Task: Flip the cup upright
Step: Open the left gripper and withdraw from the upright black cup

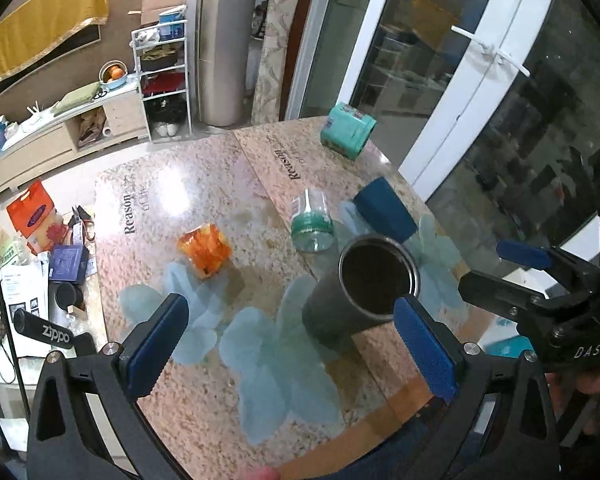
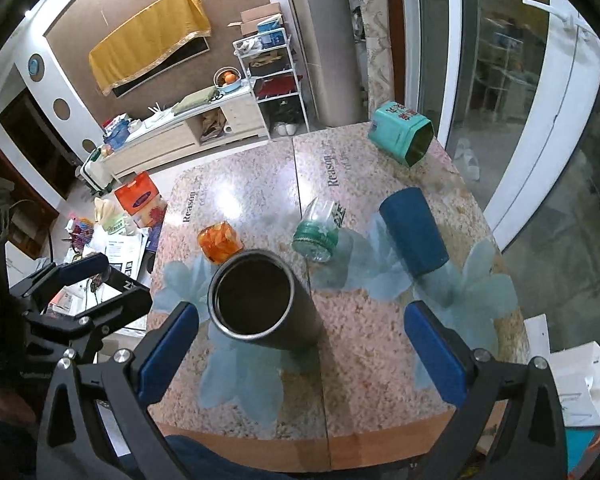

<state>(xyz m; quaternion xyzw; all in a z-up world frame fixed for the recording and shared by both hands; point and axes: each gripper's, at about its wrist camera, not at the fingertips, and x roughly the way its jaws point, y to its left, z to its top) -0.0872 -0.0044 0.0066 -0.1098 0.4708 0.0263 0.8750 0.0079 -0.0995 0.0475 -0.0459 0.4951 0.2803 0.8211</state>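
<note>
A dark metal cup (image 1: 352, 300) stands upright on the table, its open mouth facing up; it also shows in the right wrist view (image 2: 260, 300). A blue cup (image 1: 384, 208) stands mouth down behind it, also in the right wrist view (image 2: 414, 232). My left gripper (image 1: 296, 344) is open and empty above the table's near edge, its right finger just in front of the dark cup. My right gripper (image 2: 304, 356) is open and empty, the dark cup just beyond its left finger. Each gripper shows in the other's view.
A clear jar with a green lid (image 1: 312, 220) lies on its side mid-table. An orange jar (image 1: 206, 250) lies to the left, a teal tin (image 1: 348, 130) lies at the far edge. The patterned table (image 1: 204, 184) stands by a glass door (image 1: 480, 100). Clutter fills a low surface at left.
</note>
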